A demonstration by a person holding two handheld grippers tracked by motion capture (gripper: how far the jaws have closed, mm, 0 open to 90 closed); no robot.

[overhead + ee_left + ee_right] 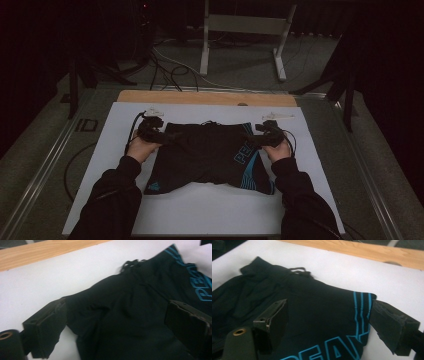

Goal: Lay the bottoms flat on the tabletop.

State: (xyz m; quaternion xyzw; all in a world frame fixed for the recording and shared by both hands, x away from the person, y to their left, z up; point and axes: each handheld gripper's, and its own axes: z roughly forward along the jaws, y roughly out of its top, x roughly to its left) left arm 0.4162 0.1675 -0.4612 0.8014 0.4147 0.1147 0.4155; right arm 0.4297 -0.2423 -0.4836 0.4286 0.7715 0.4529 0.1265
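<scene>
Shorts (207,155) black, blue lettering, stripes, flat on white board (210,210); left claw (161,136) and right claw (256,140) apart, unclamped.

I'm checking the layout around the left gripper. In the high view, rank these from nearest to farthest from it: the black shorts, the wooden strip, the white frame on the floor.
1. Shorts: right beside the left gripper, on the white board, between its open jaws.
2. Wooden strip: along the board's far edge.
3. White frame: on the floor beyond the table.
</scene>
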